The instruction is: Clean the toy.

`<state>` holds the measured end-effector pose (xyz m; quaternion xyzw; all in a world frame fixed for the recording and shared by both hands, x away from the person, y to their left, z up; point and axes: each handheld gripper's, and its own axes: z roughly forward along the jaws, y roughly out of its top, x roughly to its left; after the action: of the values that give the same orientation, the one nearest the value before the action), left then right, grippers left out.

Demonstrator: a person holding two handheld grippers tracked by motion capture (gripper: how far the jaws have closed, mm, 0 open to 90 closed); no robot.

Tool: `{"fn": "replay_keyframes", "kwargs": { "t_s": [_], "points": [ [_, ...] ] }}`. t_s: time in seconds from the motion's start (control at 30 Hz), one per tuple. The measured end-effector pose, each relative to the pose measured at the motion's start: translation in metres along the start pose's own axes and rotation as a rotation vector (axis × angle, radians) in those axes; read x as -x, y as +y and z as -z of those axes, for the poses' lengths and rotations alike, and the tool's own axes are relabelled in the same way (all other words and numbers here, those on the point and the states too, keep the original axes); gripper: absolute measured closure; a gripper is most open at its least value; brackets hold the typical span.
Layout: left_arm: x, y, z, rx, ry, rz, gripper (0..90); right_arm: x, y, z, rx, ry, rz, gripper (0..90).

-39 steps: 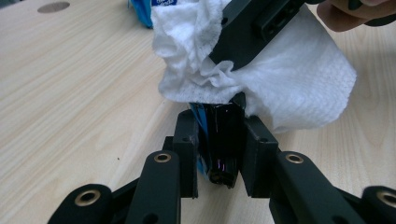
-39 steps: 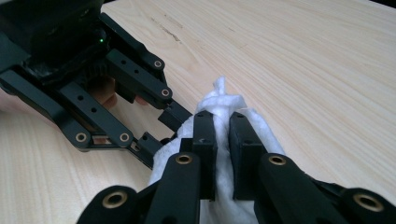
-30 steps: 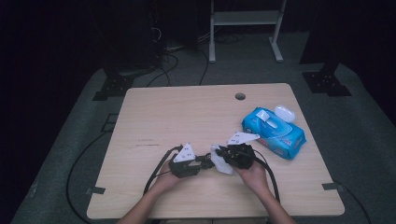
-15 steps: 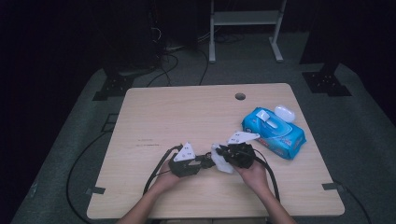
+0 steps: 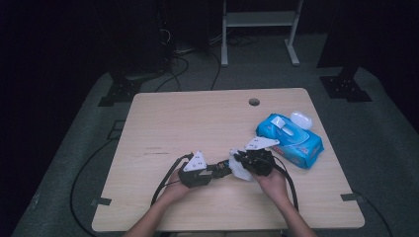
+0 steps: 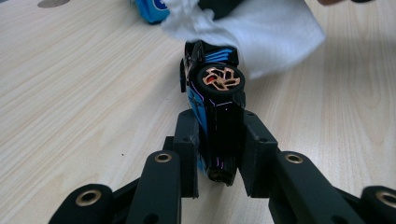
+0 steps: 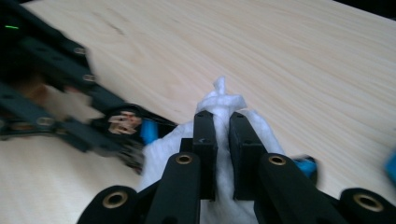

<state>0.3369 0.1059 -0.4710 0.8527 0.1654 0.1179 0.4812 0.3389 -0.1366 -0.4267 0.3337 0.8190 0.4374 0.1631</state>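
- Far left of the wooden table (image 5: 163, 123) there's a black cable (image 5: 165, 180) looping back from the left gripper toward the person's arm.
- The left gripper (image 5: 223, 170) sits near the front edge, lying low and pointing to the right, grey three-cornered plate on top. Its jaws are squeezed tight on a little toy car (image 6: 215, 107), black with blue stripes and a copper-coloured wheel. In the left gripper view the car is on its side, wedged between the two black pads, nose pointing away from the camera.
- Right at the car's far end is a white wipe (image 6: 261, 32), crumpled up, draped over and touching the front of the car. From the high view the wipe (image 5: 239, 167) is the pale blob right between the two grippers.
- The right gripper (image 5: 241, 163) comes in from the right and has the wipe pinched. In the right gripper view its jaws are nearly together, a twist of wipe (image 7: 223, 100) poking out past the tips and more bunched up underneath.
- Further right, just behind the right hand, is a blue wipes pack (image 5: 290, 139) lying flat.
- A small white case (image 5: 301, 119) sits touching the pack's far corner, I think, hard to be sure.
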Motion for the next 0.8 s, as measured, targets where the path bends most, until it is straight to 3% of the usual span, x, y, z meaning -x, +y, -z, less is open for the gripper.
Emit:
{"fn": "replay_keyframes", "kwargs": {
  "t_s": [0.07,0.13,0.23,0.3,0.37,0.5,0.57,0.67,0.8],
  "points": [
    [0.000,0.000,0.000,-0.002,0.002,-0.006,71.3,-0.008,0.001,-0.004,-0.001,0.030,0.026,82.1],
    [0.000,0.000,0.000,-0.004,0.001,-0.008,71.3,-0.010,0.003,-0.005,-0.011,0.022,0.056,82.0],
    [0.001,0.000,0.000,-0.005,0.001,-0.013,71.3,-0.001,0.002,-0.001,-0.016,-0.006,0.042,82.1],
    [0.001,0.001,0.000,-0.005,0.002,-0.017,71.2,0.008,0.000,0.005,-0.020,-0.054,0.025,82.1],
    [0.001,0.001,0.000,-0.006,0.000,-0.015,71.3,0.015,-0.002,0.009,-0.016,-0.070,-0.008,82.1],
    [0.000,0.000,0.000,-0.001,-0.003,-0.001,71.2,0.011,-0.003,0.008,-0.007,-0.054,-0.013,82.1],
    [0.000,0.000,0.000,-0.003,-0.002,-0.004,71.3,0.004,-0.001,0.003,-0.003,-0.013,0.007,82.0],
    [0.000,0.001,0.001,-0.006,-0.002,-0.011,71.3,-0.002,0.001,0.001,-0.013,-0.005,0.045,82.0],
    [0.001,0.001,0.001,-0.007,-0.001,-0.014,71.3,0.012,-0.002,0.008,-0.019,-0.068,0.031,82.0]
  ]
}}
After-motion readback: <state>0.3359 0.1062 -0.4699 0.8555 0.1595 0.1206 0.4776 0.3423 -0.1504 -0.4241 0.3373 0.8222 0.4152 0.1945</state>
